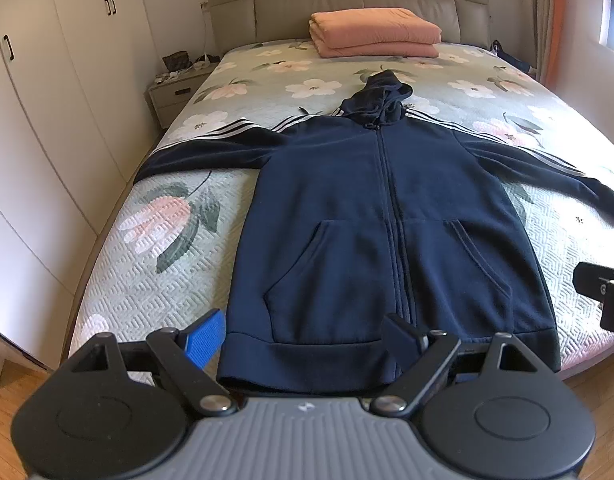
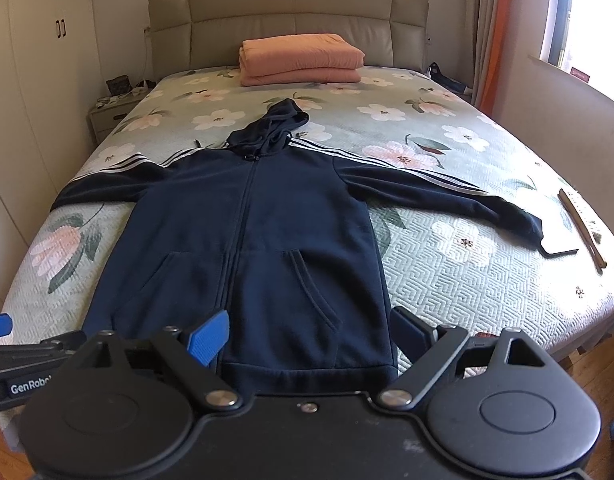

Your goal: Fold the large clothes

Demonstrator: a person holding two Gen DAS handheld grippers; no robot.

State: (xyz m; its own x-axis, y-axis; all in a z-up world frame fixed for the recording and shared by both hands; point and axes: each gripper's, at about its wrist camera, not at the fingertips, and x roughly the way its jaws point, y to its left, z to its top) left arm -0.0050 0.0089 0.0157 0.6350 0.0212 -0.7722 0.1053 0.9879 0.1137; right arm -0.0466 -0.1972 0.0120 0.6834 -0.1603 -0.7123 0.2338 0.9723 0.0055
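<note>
A navy zip hoodie [image 1: 387, 208] [image 2: 251, 224] with white sleeve stripes lies flat and face up on the bed, both sleeves spread wide and the hood bunched at the far end. My left gripper [image 1: 303, 340] hovers open just above the hem at the bed's foot, nothing between its blue-padded fingers [image 1: 205, 338]. My right gripper [image 2: 307, 336] is also open over the hem's right half, holding nothing. The right gripper's body [image 1: 603, 292] shows at the right edge of the left wrist view, and the left gripper [image 2: 11, 344] appears at the left edge of the right wrist view.
A folded pink blanket [image 2: 301, 58] sits by the padded headboard [image 2: 291, 20]. The floral quilt [image 2: 447, 248] covers the bed. A wooden stick [image 2: 581, 228] lies near the bed's right edge. A nightstand [image 1: 175, 92] and white wardrobes [image 1: 47, 100] stand on the left; wooden floor below.
</note>
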